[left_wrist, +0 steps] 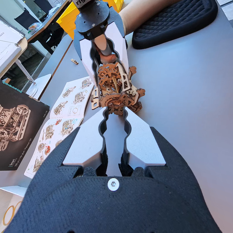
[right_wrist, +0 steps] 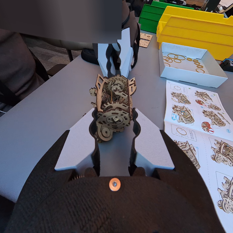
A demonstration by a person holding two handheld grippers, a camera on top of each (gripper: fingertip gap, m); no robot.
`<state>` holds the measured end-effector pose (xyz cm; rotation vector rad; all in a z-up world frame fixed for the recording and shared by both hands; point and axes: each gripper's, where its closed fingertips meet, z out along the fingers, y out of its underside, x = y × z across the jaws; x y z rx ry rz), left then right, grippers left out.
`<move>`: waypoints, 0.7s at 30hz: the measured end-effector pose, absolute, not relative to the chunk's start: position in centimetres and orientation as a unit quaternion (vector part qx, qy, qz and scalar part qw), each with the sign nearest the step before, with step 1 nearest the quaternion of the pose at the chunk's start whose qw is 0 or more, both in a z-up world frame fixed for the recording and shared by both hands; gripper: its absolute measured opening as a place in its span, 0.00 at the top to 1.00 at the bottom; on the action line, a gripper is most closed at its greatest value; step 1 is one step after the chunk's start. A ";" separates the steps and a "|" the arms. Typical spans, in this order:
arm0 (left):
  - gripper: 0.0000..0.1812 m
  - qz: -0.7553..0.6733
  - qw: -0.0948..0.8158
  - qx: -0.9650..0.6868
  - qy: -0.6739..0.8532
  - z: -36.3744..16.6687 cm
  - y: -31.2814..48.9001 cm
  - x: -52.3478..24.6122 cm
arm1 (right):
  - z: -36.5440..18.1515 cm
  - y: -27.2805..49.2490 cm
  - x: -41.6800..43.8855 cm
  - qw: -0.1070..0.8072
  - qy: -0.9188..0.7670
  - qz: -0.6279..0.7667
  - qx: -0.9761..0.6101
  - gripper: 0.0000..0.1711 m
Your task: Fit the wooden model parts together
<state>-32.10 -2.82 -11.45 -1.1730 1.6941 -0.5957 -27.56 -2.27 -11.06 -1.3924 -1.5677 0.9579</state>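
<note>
A wooden gear model [left_wrist: 116, 90] rests on the grey table [left_wrist: 182, 94] between my two grippers. My left gripper [left_wrist: 115, 109] has its fingertips closed on the round gear knob [left_wrist: 115, 105] at the model's near end. My right gripper [left_wrist: 111, 74] comes in from the far side and clasps the model's other end. In the right wrist view, my right gripper [right_wrist: 114, 111] has its jaws pressed on both sides of the model's [right_wrist: 113, 100] end plate. The left gripper [right_wrist: 116, 74] sits at the far end of the model.
An open instruction booklet [left_wrist: 70, 100] [right_wrist: 195, 113] lies beside the model. A black kit box [left_wrist: 18, 126] lies past it. A white tray of rubber bands [right_wrist: 186, 74], yellow bins [right_wrist: 195, 27], green bins [right_wrist: 150, 16], a black cushion [left_wrist: 176, 22] and a small wooden piece [left_wrist: 74, 61] also show. Spacing between my two grippers at the tips: around 6 centimeters.
</note>
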 end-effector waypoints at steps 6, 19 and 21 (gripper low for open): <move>0.89 -0.276 0.457 -0.496 0.685 -11.3 -2.8 -32.2 | -11.1 -2.3 -27.6 0.413 -0.626 0.370 -0.548 0.69; 0.90 -0.392 0.433 -0.516 0.627 -8.6 -3.0 -32.3 | -10.2 -3.0 -28.5 0.452 -0.647 0.331 -0.517 0.70; 0.90 -0.388 0.437 -0.514 0.628 -8.6 -2.9 -32.4 | -10.2 -3.0 -28.6 0.443 -0.639 0.341 -0.528 0.70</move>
